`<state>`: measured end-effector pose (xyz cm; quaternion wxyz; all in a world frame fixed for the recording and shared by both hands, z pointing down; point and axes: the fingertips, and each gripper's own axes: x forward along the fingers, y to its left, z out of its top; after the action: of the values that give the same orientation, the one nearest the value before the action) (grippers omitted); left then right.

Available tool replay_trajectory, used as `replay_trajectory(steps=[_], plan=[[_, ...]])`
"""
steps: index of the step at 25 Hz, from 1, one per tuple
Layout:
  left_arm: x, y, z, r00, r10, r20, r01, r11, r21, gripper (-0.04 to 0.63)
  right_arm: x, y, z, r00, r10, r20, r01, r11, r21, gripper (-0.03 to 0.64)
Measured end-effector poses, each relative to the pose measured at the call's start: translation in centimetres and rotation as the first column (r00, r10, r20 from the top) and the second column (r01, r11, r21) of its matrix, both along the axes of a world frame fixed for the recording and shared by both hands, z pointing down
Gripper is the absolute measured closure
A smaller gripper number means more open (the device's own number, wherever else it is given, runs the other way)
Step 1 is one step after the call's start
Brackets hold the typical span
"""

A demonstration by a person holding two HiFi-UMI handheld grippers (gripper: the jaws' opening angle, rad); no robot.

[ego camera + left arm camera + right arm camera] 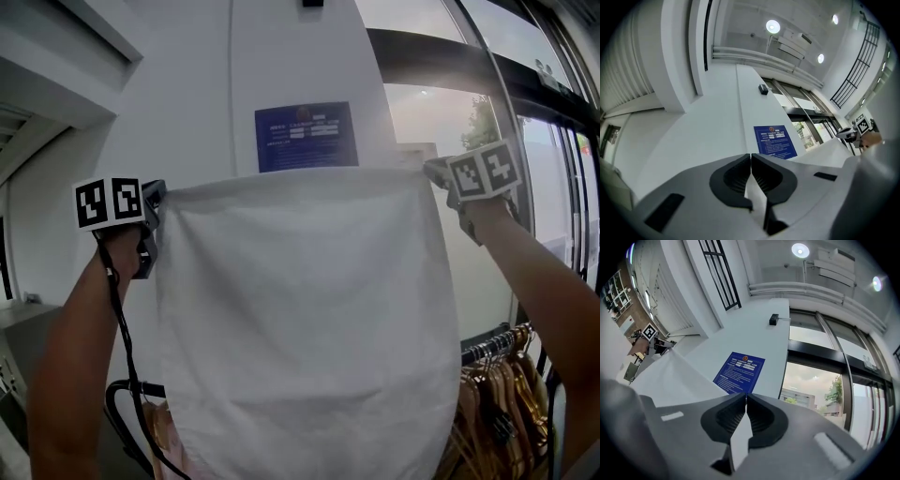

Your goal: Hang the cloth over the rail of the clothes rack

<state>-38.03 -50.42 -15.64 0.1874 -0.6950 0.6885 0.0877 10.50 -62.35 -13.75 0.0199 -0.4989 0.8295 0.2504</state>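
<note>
You hold the cloth (300, 319) spread high. The left gripper (156, 208) has its jaws pinched on the left top corner, and the right gripper (437, 172) has its jaws pinched on the right. The rail (487, 351) sits low at far right, partly behind the cloth. Draping remains undone.

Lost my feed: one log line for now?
left claw: shut on cloth | right claw: shut on cloth | cloth: spread, not on rack

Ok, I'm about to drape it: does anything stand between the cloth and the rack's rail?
Nothing visible does. The white cloth hides most of the rail below it; wooden hangers hang on its right end, beside the cloth.
</note>
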Motion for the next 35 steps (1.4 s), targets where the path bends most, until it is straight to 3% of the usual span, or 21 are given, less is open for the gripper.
replay_trajectory(steps=[7, 14, 21, 26, 28, 35], plan=[[-1.5, -6.8, 3.3, 0.996, -0.08, -0.039, 0.078, 0.995, -0.063, 0.581, -1.8, -7.3, 3.9, 0.996, 0.071, 0.049, -0.065, 0.992, -0.108, 0.604], [-3.5, -14.9, 9.4, 0.988, -0.153, -0.033, 0.146, 0.977, -0.153, 0.581, -4.6, -15.1, 9.7, 0.976, 0.185, -0.118, -0.201, 0.97, -0.139, 0.604], [-4.5, -21.8, 16.0, 0.987, -0.152, -0.053, 0.127, 0.937, -0.326, 0.581, -5.9, -21.4, 16.6, 0.964, 0.163, -0.212, -0.222, 0.929, -0.295, 0.604], [-4.6, -23.1, 17.5, 0.986, -0.162, -0.032, 0.143, 0.934, -0.328, 0.575, -6.0, -22.5, 18.3, 0.967, 0.164, -0.192, -0.217, 0.929, -0.299, 0.573], [-4.4, -23.3, 17.6, 0.988, -0.151, -0.038, 0.131, 0.937, -0.324, 0.511, -6.3, -22.5, 18.2, 0.97, 0.157, -0.186, -0.208, 0.933, -0.293, 0.561], [-4.0, -23.0, 17.8, 0.991, -0.124, -0.048, 0.102, 0.94, -0.324, 0.509, -7.2, -22.0, 17.8, 0.973, 0.14, -0.186, -0.19, 0.938, -0.289, 0.561]])
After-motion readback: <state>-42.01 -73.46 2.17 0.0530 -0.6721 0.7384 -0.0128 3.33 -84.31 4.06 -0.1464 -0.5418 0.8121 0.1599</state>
